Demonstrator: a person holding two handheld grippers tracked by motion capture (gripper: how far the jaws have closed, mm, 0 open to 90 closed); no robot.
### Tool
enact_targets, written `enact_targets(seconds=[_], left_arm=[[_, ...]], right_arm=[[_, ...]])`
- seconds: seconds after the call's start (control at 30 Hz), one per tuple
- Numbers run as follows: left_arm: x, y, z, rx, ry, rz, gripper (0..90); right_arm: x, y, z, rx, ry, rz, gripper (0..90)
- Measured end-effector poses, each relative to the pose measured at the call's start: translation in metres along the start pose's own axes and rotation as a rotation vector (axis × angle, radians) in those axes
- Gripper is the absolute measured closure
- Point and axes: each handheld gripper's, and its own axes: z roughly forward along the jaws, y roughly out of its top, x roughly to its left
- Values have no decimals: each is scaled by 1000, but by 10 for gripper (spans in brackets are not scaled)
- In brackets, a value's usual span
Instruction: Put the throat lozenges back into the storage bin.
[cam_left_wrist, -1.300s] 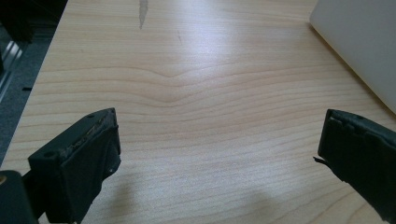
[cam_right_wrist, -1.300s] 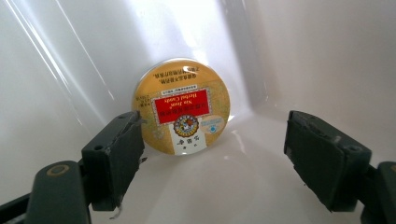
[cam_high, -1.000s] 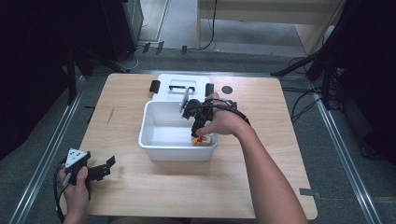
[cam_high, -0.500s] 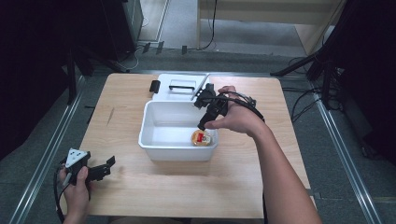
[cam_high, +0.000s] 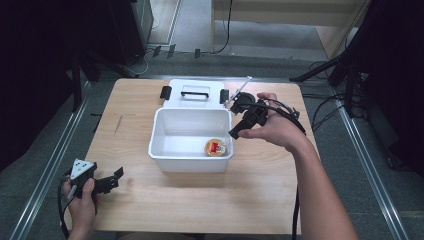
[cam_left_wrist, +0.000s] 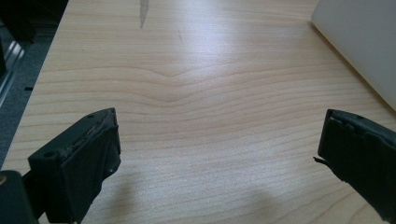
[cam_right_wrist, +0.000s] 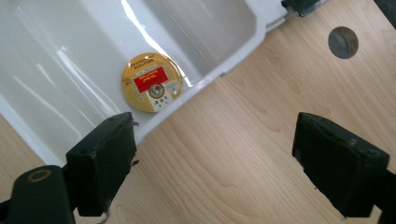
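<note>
— What can be read on the small round gold-rimmed tin with the red label (cam_right_wrist: 152, 82)?

— Nothing: the print on the red panel is too small to be made out. The tin is seen lying flat on the floor of the white rectangular plastic tub (cam_high: 165, 131), in the corner nearest the right gripper (cam_high: 239, 127).

— How is that gripper held?

— Its black jaws have just been opening and stand parted, nothing between them; it is poised over the tub's right rim, and pale wood-grain tabletop (cam_left_wrist: 196, 93) is seen between the jaws.

— And the other one?

— The left gripper (cam_high: 113, 177) is held well left of the tub, jaws wide apart and empty. Behind the tub, a white lid with a handle (cam_high: 194, 91) is laid flat.
</note>
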Motion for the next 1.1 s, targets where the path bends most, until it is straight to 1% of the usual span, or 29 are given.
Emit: enact_targets(seconds=[0.03,0.07,0.1,0.13,0.17,0.2,0.23,0.27,0.3,0.33,0.37,0.4,0.43,0.53,0.57,0.6,0.63,0.67,0.73,0.77,0.8,0.83,0.87,0.9,0.93,0.97,1.03,1.07,1.1], left_arm=[[0,0,0,1,-1,0,0],[0,0,0,1,-1,0,0],[0,0,0,1,-1,-2,0],[0,0,0,1,-1,-1,0],[0,0,0,1,-1,0,0],[0,0,0,1,-1,0,0],[0,0,0,1,-1,-1,0],[0,0,0,1,-1,-2,0],[0,0,0,2,-1,-1,0],[0,0,0,2,-1,-1,0],[0,0,0,3,0,-1,0],[0,0,0,3,0,-2,0],[0,0,0,3,1,-2,0],[0,0,0,2,1,-1,0],[0,0,0,1,2,-1,0],[0,0,0,2,1,-1,0],[0,0,0,2,1,-1,0],[0,0,0,2,1,-1,0],[0,0,0,2,0,-1,0],[0,0,0,2,0,0,0],[0,0,0,2,0,-1,0],[0,0,0,1,0,0,0],[0,0,0,1,0,0,0],[0,0,0,1,0,2,0],[0,0,0,1,0,2,0],[0,0,0,1,0,2,0],[0,0,0,1,0,3,0],[0,0,0,1,0,3,0],[-1,0,0,1,1,3,0]], right_arm=[[-4,-8,0,-13,-7,21,130],[-4,-8,0,-13,-7,21,130],[-5,-12,0,-17,-7,35,128],[-8,-21,1,-25,-18,54,111],[-10,-25,3,-27,-18,59,79],[-10,-25,3,-27,-18,59,79],[-12,-30,4,-25,-19,68,56],[-14,-39,7,-23,-28,87,20],[-16,-44,8,-27,-31,94,8],[-16,-44,8,-27,-31,94,8],[-18,-53,9,-40,-30,113,0],[-18,-53,9,-40,-30,113,0],[-20,-62,11,-56,-33,134,0],[-23,-77,15,-89,-47,166,0],[-23,-77,15,-89,-47,166,0],[-24,-81,16,-99,-47,182,0],[-25,-91,20,-121,-54,203,0],[-25,-91,20,-121,-54,203,0],[-27,-105,26,-138,-68,235,0],[-27,-105,26,-138,-68,235,0],[-28,-114,30,-152,-76,248,0],[-29,-119,31,-158,-87,255,0],[-29,-119,31,-158,-87,255,0],[-29,-128,35,-173,-103,271,0],[-29,-128,35,-173,-103,271,0],[-31,-138,39,-192,-114,292,0],[-32,-148,43,-207,-121,322,0],[-32,-148,43,-207,-121,322,0],[-33,-158,47,-221,-126,351,0]])
